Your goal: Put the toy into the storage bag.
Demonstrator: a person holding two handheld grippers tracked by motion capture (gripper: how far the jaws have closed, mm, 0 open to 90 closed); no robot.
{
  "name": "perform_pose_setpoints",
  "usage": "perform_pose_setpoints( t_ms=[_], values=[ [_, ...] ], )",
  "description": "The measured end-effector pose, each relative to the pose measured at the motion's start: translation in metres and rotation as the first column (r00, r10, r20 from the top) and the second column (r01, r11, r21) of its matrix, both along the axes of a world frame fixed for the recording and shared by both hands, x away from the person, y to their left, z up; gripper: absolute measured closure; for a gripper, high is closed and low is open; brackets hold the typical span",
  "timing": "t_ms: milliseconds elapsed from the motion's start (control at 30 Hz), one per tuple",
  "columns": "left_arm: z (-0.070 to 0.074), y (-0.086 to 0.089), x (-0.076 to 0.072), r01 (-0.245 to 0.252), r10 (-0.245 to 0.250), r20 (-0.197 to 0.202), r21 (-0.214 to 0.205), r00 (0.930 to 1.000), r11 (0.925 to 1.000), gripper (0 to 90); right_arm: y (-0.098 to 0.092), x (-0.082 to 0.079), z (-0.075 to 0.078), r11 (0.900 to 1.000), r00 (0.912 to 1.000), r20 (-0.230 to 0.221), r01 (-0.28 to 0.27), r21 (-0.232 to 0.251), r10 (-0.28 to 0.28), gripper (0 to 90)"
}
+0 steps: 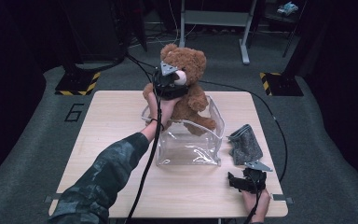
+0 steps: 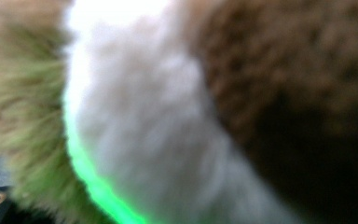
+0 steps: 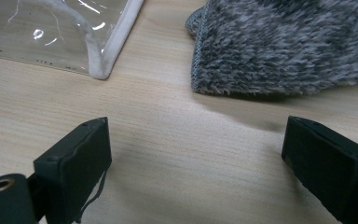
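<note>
Bear (image 1: pixel 186 84) over clear bag (image 1: pixel 189 140)
Left tool (image 1: pixel 170 86) apparently grasping bear; right tool (image 3: pixel 196 154) released, on tabletop (image 1: pixel 121 121) near grey cloth (image 1: pixel 246 144).

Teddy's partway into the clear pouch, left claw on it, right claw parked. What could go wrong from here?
1. The teddy bear looks bulky for the clear pouch; its lower body is only just inside, so it may jam at the rim or fold the soft walls in.
2. Nothing steadies the pouch: the right claw rests open on the table, so a push could slide or tip the pouch.
3. The left claw is at the bear's head; plush may slip.
</note>
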State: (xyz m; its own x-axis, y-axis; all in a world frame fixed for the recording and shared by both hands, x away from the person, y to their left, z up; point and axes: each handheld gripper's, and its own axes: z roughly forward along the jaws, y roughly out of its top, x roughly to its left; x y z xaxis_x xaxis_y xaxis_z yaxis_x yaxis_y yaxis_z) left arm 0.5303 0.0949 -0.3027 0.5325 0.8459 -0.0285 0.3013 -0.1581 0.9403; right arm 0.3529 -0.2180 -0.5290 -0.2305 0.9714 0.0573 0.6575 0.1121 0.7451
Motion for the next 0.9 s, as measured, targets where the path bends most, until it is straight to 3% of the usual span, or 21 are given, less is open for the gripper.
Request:
perform_pose_setpoints(
  t_ms=[433,567,767,900],
  values=[
    [-0.016,-0.012,-0.009,0.046,-0.041,-0.088,0.058,0.9953,0.9972,40.6,0.000,0.000,0.000,1.0000,1.0000,-0.002,0.000,-0.009,0.000,7.5],
    [-0.023,-0.014,-0.010,0.061,-0.053,-0.144,0.054,0.9881,0.9967,40.1,0.000,0.000,0.000,1.0000,1.0000,-0.001,0.000,-0.010,0.000,7.5],
    [-0.028,-0.010,-0.012,0.087,-0.072,-0.193,0.073,0.9785,0.9935,37.7,0.000,0.000,0.000,0.9999,1.0000,0.000,-0.001,-0.011,0.001,7.5],
    [-0.026,-0.007,-0.010,0.110,-0.093,-0.222,0.065,0.9707,0.9918,29.6,0.000,0.000,0.000,0.9999,1.0000,0.000,-0.001,-0.014,0.001,7.5]
  ],
)
